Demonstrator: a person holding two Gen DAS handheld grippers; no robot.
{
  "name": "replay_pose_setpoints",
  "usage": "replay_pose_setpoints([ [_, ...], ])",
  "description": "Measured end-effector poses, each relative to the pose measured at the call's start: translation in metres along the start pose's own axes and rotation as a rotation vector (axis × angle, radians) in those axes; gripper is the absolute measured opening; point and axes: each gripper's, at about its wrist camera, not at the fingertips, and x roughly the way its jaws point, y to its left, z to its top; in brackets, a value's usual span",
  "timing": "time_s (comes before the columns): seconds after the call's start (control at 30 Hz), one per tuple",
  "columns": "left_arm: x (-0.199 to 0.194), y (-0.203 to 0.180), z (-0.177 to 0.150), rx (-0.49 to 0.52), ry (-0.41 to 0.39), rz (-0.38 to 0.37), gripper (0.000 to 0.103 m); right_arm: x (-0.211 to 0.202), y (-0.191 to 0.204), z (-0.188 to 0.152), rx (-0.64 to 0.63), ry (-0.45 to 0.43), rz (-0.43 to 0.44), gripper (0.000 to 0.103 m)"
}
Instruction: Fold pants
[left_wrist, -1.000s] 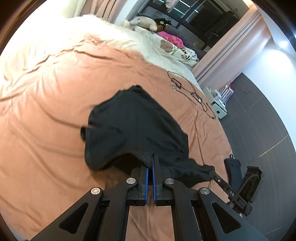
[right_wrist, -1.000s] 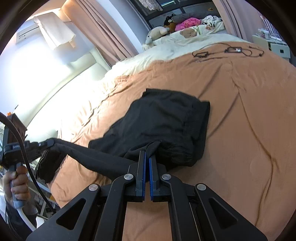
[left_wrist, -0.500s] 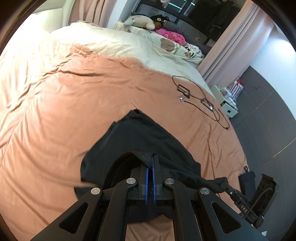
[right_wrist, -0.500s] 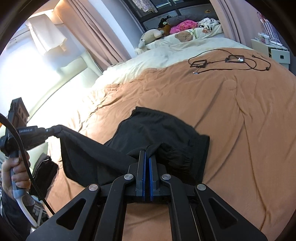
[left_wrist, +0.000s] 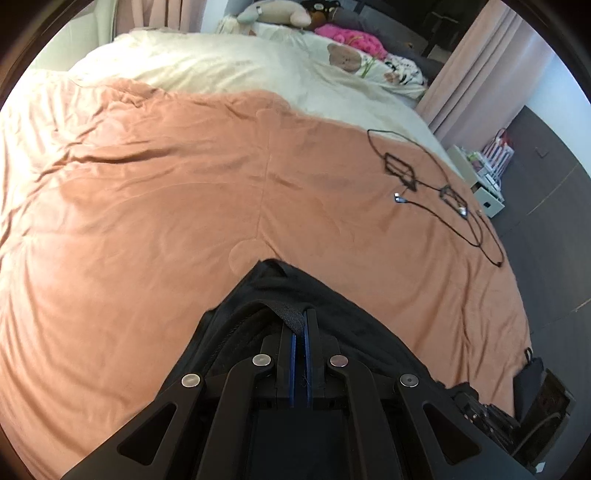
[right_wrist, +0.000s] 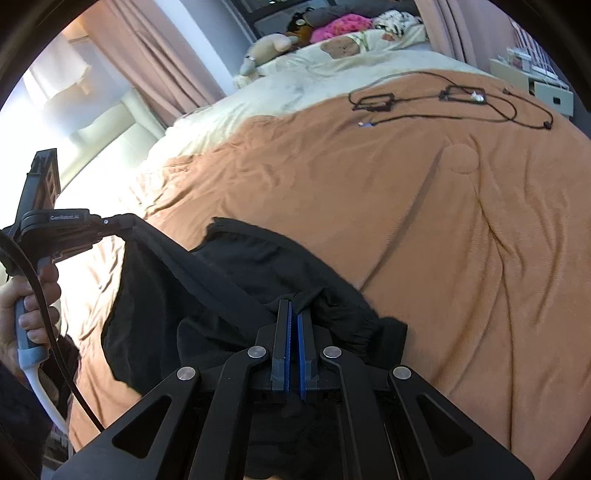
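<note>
The black pants (right_wrist: 236, 280) hang between both grippers above the orange blanket (right_wrist: 424, 221). My left gripper (left_wrist: 300, 314) is shut on the pants' edge (left_wrist: 332, 317); its body also shows at the left of the right wrist view (right_wrist: 70, 229), raised with fabric stretched from it. My right gripper (right_wrist: 294, 304) is shut on another part of the pants' edge. The far part of the pants rests on the blanket (left_wrist: 147, 221). The cloth under both grippers is hidden.
Black cables (left_wrist: 436, 184) lie on the blanket at the far right, also seen in the right wrist view (right_wrist: 443, 99). A cream sheet with plush toys (left_wrist: 280, 14) lies at the bed's head. A white shelf unit (left_wrist: 487, 177) stands beside the bed.
Both grippers have lifted the pants' held edge up and back toward me. More of the pants is off the blanket and the cloth now stretches between the grippers.
</note>
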Motion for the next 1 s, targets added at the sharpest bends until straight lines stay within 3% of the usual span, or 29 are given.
replay_pose_setpoints([
  [0.13, 0.028, 0.000, 0.011, 0.047, -0.024, 0.048, 0.008, 0.019, -0.017, 0.009, 0.061, 0.012, 0.039, 0.003],
  [0.17, 0.033, 0.003, 0.012, 0.035, -0.020, 0.062, 0.022, 0.021, -0.019, 0.010, 0.074, 0.017, 0.047, 0.010],
  [0.2, 0.034, 0.006, 0.011, 0.021, -0.022, 0.064, 0.045, 0.022, -0.021, 0.012, 0.076, 0.015, 0.046, 0.027],
  [0.23, 0.033, 0.009, 0.008, 0.016, -0.033, 0.064, 0.055, 0.020, -0.022, 0.011, 0.068, 0.008, 0.036, 0.041],
  [0.27, 0.030, 0.012, 0.005, 0.022, -0.051, 0.078, 0.067, 0.016, -0.022, 0.011, 0.052, -0.009, 0.025, 0.071],
  [0.3, 0.029, 0.013, 0.005, 0.034, -0.062, 0.099, 0.068, 0.008, -0.022, 0.009, 0.034, -0.045, 0.015, 0.085],
  [0.4, 0.029, 0.022, -0.002, 0.056, -0.049, 0.131, 0.068, -0.002, -0.024, 0.005, 0.009, -0.081, 0.020, 0.085],
  [0.63, 0.053, 0.026, -0.015, 0.149, 0.027, 0.208, 0.068, 0.015, -0.032, -0.001, -0.023, 0.001, -0.068, 0.084],
  [0.73, 0.069, 0.023, -0.015, 0.168, 0.048, 0.208, 0.068, 0.029, -0.030, 0.005, -0.039, 0.048, -0.084, 0.077],
  [0.8, 0.082, 0.018, -0.014, 0.189, 0.068, 0.213, 0.068, 0.039, -0.032, 0.007, -0.037, 0.080, -0.086, 0.064],
  [0.87, 0.099, 0.017, -0.013, 0.198, 0.094, 0.242, 0.062, 0.049, -0.034, 0.011, -0.039, 0.101, -0.083, 0.059],
  [1.0, 0.126, 0.014, -0.006, 0.204, 0.124, 0.315, 0.054, 0.057, -0.043, 0.019, -0.017, 0.073, -0.136, 0.058],
])
